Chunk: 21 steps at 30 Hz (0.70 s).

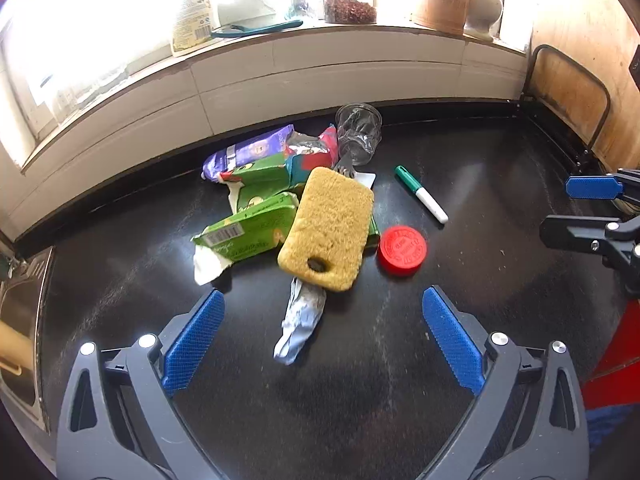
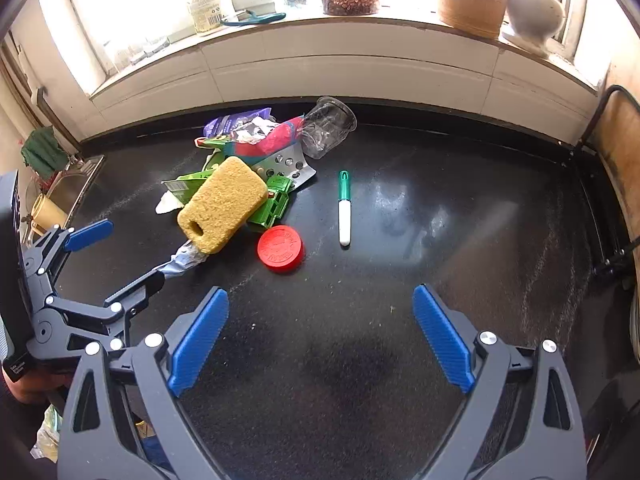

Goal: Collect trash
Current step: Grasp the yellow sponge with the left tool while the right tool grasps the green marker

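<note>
The left gripper (image 1: 323, 336) has its fingers wide apart and holds nothing; it hovers just above the black counter (image 1: 480, 320), with a crumpled pale wrapper (image 1: 301, 325) lying between its fingertips. The right gripper (image 2: 320, 336) is also spread apart and empty, above a bare part of the counter.

Beyond them the trash lies in one heap: the wrapper, partly under a yellow sponge (image 1: 329, 229), green cartons (image 1: 248, 229), a purple packet (image 1: 248, 148), a red foil bag (image 2: 276, 139) and a clear plastic cup (image 1: 358, 133) on its side. A red lid (image 1: 402, 251) and a green marker (image 1: 421, 194) lie beside the heap.

I judge the collecting is hardly begun: no piece is gripped, and no bin is visible.
</note>
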Available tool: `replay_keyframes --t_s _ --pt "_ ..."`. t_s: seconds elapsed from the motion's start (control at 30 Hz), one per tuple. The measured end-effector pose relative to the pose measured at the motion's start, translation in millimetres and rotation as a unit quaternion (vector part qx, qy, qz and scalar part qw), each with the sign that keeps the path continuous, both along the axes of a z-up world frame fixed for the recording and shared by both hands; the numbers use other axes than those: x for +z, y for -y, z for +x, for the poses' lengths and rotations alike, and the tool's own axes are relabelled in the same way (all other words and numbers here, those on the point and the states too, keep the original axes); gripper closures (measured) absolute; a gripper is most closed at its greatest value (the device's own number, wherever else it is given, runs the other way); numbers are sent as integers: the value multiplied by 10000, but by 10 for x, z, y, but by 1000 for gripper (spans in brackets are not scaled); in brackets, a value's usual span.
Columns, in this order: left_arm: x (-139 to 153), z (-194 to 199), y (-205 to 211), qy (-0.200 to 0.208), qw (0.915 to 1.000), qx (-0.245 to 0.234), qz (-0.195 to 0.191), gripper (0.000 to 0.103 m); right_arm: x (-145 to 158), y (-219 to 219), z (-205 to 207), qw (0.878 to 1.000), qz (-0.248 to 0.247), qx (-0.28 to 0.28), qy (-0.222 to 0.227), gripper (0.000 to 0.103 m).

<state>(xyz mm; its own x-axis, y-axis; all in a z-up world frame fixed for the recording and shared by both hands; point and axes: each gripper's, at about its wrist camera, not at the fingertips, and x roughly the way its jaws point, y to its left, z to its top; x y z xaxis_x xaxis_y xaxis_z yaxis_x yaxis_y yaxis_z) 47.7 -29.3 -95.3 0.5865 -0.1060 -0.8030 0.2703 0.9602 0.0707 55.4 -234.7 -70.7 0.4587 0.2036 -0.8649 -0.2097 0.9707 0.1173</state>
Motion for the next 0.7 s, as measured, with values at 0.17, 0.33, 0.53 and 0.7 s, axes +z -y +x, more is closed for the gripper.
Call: replay_keyframes --t_s 0.17,0.33,0.53,0.7 --pt "-326 286 166 18 9992 -141 369 7 -331 -59 369 9996 -167 156 -145 17" --pt "-580 521 220 -58 9975 -293 645 7 -714 -126 797 9983 -358 195 -425 25" --pt "-745 748 180 -196 9976 -265 604 8 -1147 -183 1193 9948 -657 201 -751 38" --pt "-839 811 188 -323 9977 -252 540 30 -1171 -266 1255 9948 -733 341 -626 49"
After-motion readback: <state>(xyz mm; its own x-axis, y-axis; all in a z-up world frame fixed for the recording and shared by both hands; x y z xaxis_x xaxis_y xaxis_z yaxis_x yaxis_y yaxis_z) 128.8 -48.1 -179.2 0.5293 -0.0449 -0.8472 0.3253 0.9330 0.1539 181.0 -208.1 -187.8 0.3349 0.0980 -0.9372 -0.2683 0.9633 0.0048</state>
